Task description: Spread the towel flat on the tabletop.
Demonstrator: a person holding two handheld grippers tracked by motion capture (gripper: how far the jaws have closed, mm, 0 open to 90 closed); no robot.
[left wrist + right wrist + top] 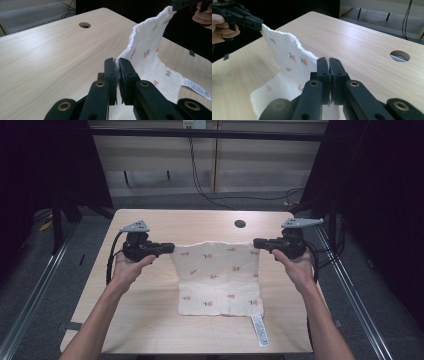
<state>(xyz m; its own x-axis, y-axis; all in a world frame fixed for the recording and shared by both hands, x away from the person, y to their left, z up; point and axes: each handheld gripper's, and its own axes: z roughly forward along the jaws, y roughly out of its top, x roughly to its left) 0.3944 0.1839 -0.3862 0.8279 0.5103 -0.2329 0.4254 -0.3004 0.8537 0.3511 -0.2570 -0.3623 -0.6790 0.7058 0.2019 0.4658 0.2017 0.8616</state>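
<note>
Bare forearms, black handheld grippers

Each black two-jaw left gripper (172, 248) and right gripper (255, 242) carried a grey three-cornered plate, brass-coloured pivot rivets and a trailing black cable; no sleeves showed.

high view: above, facing forward-down | 2 gripper views: close, level, facing inward | shared: cloth (217, 277)

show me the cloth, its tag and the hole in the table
cloth (217, 275), high view, middle of the printed fabric
tag (259, 330), high view, middle of the white label hanging off the near corner
hole (240, 224), high view, centre of the dark round opening
</note>
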